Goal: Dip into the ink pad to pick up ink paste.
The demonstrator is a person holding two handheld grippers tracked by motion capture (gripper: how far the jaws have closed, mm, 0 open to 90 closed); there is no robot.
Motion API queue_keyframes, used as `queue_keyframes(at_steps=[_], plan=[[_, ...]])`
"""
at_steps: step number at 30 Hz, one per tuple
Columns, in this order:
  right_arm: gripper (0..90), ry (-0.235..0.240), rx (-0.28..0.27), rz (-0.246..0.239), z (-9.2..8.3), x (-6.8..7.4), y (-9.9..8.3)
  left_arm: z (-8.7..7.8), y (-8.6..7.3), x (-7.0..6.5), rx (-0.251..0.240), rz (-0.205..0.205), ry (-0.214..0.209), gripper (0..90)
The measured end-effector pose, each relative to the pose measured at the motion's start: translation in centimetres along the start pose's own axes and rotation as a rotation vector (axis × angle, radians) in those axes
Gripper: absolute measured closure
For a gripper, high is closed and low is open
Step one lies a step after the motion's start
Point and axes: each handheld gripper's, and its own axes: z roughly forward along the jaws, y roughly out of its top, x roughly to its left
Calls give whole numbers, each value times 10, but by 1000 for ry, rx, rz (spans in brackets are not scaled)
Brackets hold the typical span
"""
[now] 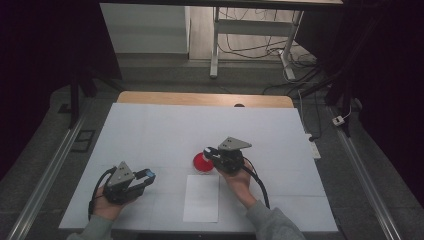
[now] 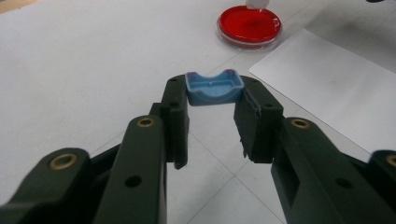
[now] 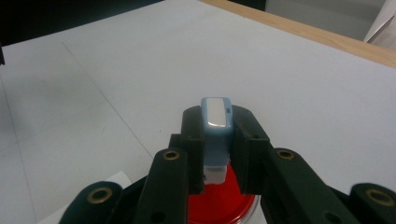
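A: Any writing we can read?
B: None. Our right gripper (image 3: 215, 140) pinches the blue-and-white stamp (image 3: 216, 135) upright over the red dish (image 2: 249, 25).
A: Our left gripper (image 2: 213, 121) clamps the blue cap (image 2: 214, 88), hollow side up, above the table (image 1: 150, 135).

- No writing, label, brand, number or sign can be read anywhere here.
- The white sheet of paper (image 1: 201, 198) near the front edge of the table is blank on its upper face.
- The red dish (image 2: 249, 25) carries no print that I can make out.
- The blue piece (image 2: 214, 87) and the blue-and-white piece (image 3: 216, 135) show plain surfaces, too small and dim for any marking to be told.
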Motion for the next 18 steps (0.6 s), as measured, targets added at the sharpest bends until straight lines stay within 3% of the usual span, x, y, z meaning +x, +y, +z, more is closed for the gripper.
queue_keyframes(at_steps=[18], plan=[[758,22,-59,28,-23,-3,6,0,-2,3,-5,-20,4,654]])
